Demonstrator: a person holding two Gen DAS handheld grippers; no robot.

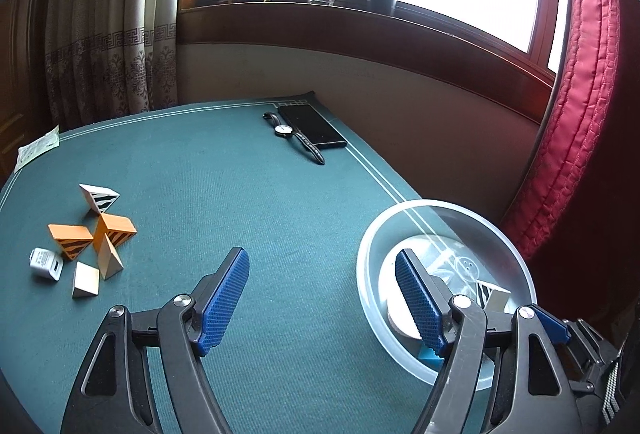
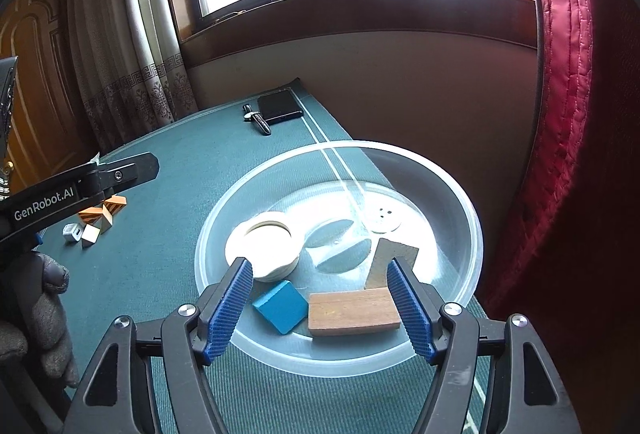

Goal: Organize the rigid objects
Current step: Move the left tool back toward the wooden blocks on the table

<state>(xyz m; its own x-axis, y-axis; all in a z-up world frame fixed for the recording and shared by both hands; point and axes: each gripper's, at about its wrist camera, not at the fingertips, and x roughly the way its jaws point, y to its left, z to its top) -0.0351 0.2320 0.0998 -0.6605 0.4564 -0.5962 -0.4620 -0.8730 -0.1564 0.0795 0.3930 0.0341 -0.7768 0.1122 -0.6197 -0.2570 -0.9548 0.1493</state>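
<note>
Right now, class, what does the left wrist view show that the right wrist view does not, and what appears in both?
Only the left wrist view: the paper slip at the table's far edge and a zebra-striped block inside the bowl.

Only the right wrist view: the blue block, the wooden slab and a gloved hand.

Both: the clear bowl, the watch, the black phone, the block cluster.

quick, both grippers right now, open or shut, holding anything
left gripper: open, nothing between its blue pads, over the green tablecloth.
right gripper: open, holding nothing, above the clear round plastic tray.
</note>
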